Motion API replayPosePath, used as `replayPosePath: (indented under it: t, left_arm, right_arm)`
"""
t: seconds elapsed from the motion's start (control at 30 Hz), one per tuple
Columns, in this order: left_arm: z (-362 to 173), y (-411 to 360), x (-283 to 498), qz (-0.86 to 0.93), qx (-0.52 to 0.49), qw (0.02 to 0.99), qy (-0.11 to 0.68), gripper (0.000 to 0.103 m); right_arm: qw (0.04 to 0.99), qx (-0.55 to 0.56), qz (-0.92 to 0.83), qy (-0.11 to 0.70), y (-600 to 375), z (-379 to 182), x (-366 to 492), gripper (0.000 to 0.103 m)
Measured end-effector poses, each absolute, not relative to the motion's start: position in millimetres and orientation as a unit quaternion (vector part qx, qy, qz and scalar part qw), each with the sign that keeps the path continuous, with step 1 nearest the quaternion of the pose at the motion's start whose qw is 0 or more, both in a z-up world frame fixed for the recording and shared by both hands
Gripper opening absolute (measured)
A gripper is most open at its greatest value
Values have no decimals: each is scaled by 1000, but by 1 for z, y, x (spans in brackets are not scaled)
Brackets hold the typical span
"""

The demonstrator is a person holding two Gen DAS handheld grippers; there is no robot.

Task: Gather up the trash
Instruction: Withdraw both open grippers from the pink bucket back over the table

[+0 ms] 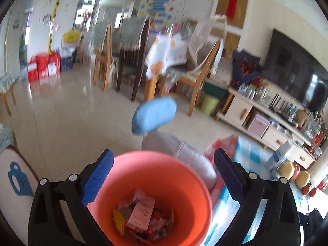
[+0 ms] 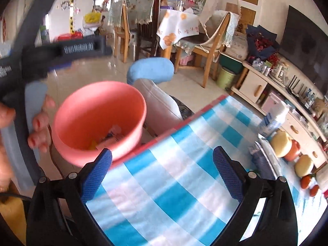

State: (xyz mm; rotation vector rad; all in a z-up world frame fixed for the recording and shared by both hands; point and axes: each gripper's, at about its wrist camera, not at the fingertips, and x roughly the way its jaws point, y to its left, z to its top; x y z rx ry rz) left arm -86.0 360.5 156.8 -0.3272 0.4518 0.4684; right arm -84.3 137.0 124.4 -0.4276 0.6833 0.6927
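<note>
Gaping left gripper (image 1: 164, 176) above trash-filled bin (image 1: 184, 176)

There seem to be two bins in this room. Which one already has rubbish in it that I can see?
The orange-pink bucket beside the checked table, right below the left hand-held gripper; wrappers lie inside. The pale green bin stands far off by the chairs, its contents hidden.

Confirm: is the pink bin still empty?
No, the pink bin already holds crumpled wrappers and a small pink carton at its bottom.
</note>
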Motion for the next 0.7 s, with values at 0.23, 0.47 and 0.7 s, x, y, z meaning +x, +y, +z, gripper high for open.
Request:
replayPosePath:
  t: [0.23, 0.47, 0.7]
  left_arm:
    - [169, 317, -90, 241, -132, 950, 146, 98]
    - [179, 276, -87, 224, -91, 966, 92, 98]
    - [175, 232, -65, 123, -14, 985, 119, 98]
  right_arm:
    - [878, -199, 299, 315, 87, 117, -97, 99]
    - [907, -149, 281, 277, 32, 115, -111, 99]
    - [918, -132, 258, 272, -8, 104, -129, 99]
